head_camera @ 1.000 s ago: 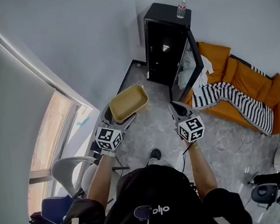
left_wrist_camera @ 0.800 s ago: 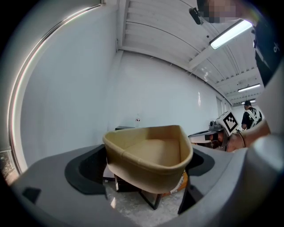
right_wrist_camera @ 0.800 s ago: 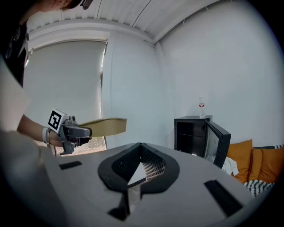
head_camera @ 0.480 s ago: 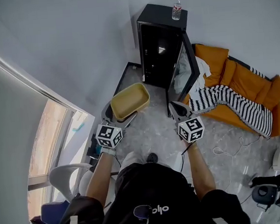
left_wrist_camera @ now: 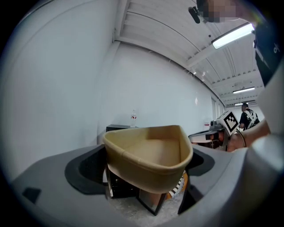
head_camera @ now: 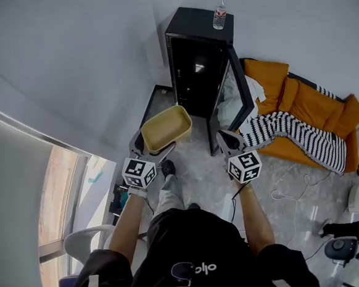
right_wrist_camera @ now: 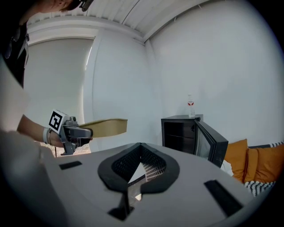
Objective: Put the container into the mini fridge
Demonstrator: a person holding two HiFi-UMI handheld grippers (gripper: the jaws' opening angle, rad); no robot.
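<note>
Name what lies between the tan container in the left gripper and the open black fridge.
Nothing stands between them. The head view shows only bare grey floor from the container, clamped in the left gripper, to the fridge.

Reaching forward with both bare forearms (head_camera: 129, 223), side by side. Clamping the near end of a container (head_camera: 166, 128) in the left gripper (head_camera: 157, 152); carrying the right gripper (head_camera: 226, 140) with jaws pressed together, empty.
</note>
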